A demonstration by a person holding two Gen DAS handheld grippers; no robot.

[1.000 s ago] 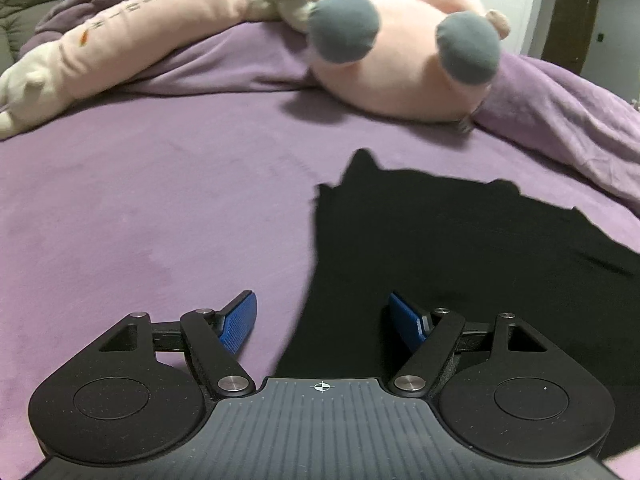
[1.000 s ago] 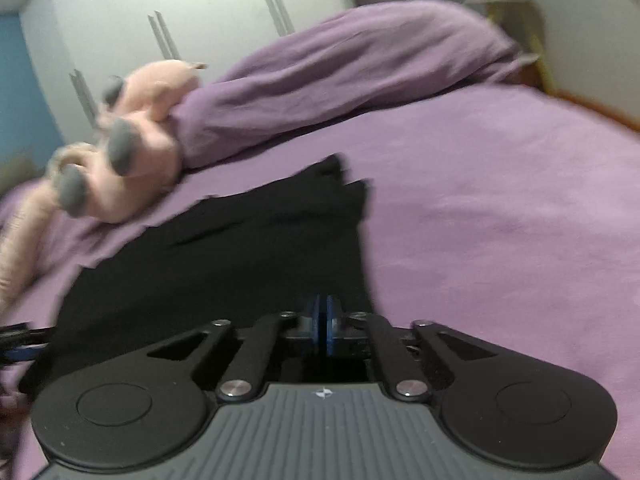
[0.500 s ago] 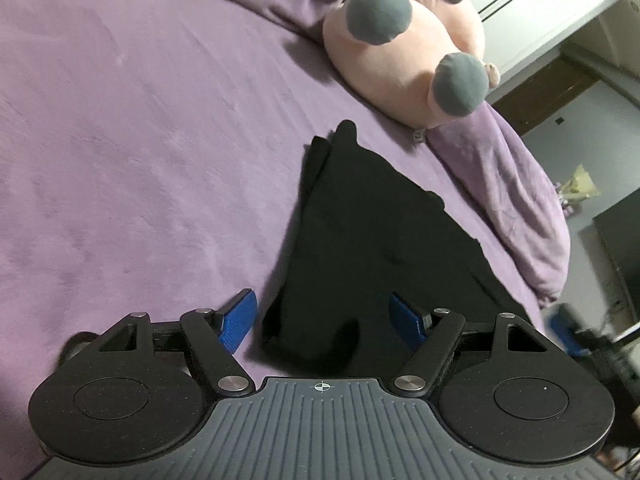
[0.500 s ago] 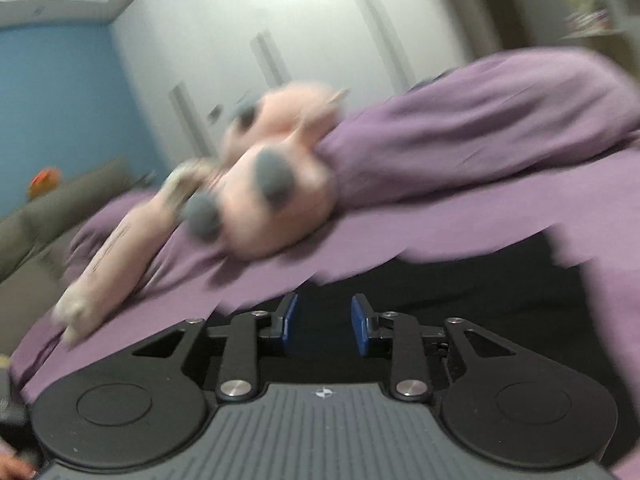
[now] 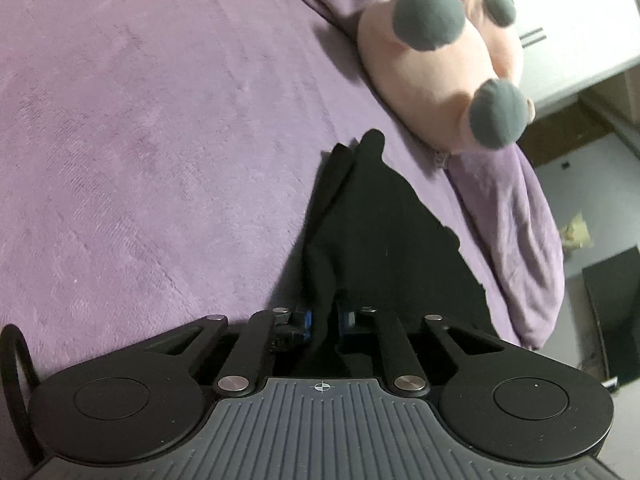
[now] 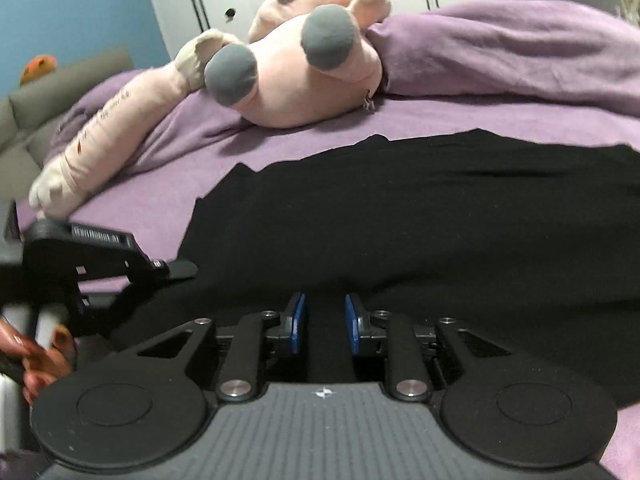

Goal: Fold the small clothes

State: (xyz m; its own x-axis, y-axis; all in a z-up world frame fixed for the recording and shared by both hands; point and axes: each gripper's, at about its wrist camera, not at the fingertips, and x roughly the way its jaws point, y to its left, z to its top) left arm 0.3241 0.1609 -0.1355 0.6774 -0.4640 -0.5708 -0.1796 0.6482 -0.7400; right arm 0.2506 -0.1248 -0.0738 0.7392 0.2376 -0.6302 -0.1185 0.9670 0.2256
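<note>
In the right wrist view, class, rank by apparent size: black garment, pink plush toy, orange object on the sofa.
1. black garment, largest, though its nearness to the camera exaggerates it
2. pink plush toy
3. orange object, far smallest, and farthest away

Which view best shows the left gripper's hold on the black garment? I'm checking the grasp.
The left wrist view: the left gripper has its jaws pinching the black garment. The right wrist view shows that gripper only from the side, jaws hidden.
</note>
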